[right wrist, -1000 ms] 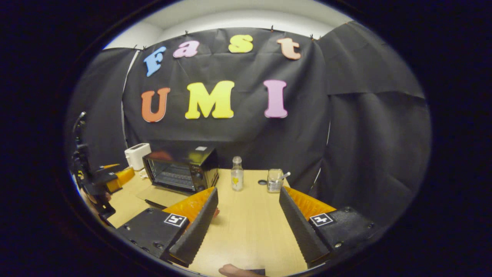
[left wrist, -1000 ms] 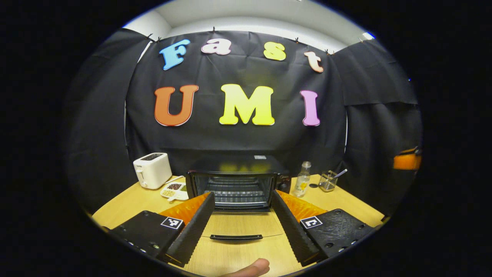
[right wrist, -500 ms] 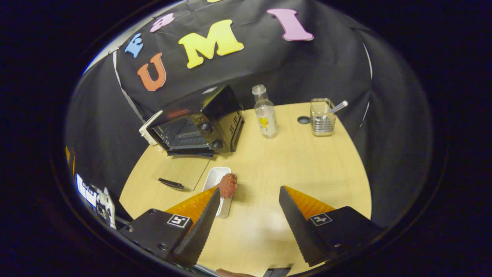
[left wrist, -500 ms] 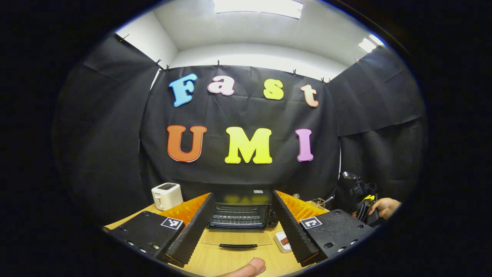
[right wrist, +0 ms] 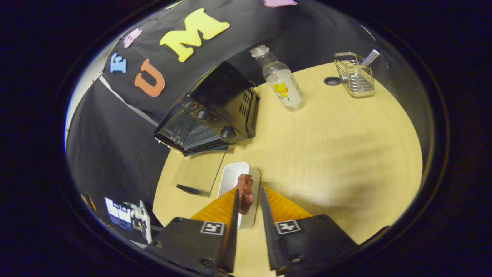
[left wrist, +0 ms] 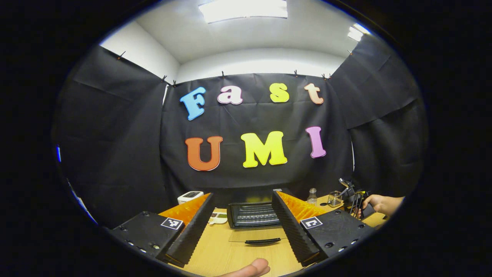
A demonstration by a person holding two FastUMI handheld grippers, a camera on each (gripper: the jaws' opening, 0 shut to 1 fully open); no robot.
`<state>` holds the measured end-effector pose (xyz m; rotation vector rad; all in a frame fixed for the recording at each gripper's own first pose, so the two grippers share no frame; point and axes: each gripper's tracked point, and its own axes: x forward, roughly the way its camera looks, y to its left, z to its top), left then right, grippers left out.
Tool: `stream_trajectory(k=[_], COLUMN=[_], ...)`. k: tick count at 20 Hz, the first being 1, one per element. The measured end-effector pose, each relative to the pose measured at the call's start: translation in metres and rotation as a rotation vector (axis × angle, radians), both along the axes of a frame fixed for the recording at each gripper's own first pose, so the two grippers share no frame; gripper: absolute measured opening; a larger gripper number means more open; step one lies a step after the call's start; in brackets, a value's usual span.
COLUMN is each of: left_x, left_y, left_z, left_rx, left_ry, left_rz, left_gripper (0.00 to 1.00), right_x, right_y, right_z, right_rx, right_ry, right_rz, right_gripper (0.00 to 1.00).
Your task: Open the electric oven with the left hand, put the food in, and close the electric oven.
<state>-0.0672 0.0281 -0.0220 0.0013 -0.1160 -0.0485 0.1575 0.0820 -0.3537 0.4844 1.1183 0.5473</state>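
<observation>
Closing my right gripper (right wrist: 248, 209) narrowly around the reddish-brown food piece (right wrist: 245, 192) on the white rectangular tray (right wrist: 230, 179), contact unclear. My left gripper (left wrist: 241, 227) gapes wide, empty, facing the black electric oven (left wrist: 251, 213), door down on the wooden surface (right wrist: 338, 146).

**Booth, curtained on three sides**

Black cloth (left wrist: 115, 146) hangs pinned along its top edge, creased. White ceiling (left wrist: 253, 42) above, bright light panel (left wrist: 243, 8) overhead, a second panel (left wrist: 355, 31) farther right. Pale wood counter (right wrist: 338, 130), smooth.

right claw (right wrist: 248, 200) now narrowed, seemingly around food (right wrist: 245, 192)
</observation>
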Motion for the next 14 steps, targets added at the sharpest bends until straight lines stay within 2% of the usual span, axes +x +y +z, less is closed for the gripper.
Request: stream_trajectory(k=[1,3,5,7,10,12,14], left_x=[-0.003,-0.009,-0.014,-0.017,-0.026,-0.031,-0.035], left_y=[0.000,0.003,0.003,0.003,0.009,0.012,0.014], left_z=[0.000,-0.003,-0.003,-0.001,0.000,0.000,-0.005], left_rx=[0.002,-0.002,-0.012,-0.027,-0.043,-0.055,-0.066], left_ry=[0.001,0.006,0.010,0.006,-0.001,0.003,0.013], left_rz=[-0.003,-0.010,-0.024,-0.034,-0.038,-0.041,-0.053], left_gripper=[0.95,0.95,0.95,0.95,0.95,0.95,0.95], right_x=[0.001,-0.007,-0.021,-0.031,-0.048,-0.059,-0.068], right_y=[0.002,0.007,0.008,0.004,0.008,0.017,0.030], right_z=[0.001,0.008,0.018,0.028,0.054,0.071,0.089], right_rx=[0.020,0.018,-0.064,-0.215,-0.452,-0.572,-0.642], right_ry=[-0.004,-0.017,-0.101,-0.234,-0.442,-0.559,-0.667], right_rz=[-0.015,-0.007,0.043,0.130,0.209,0.259,0.282], right_gripper=[0.14,0.13,0.11,0.11,0.11,0.10,0.10])
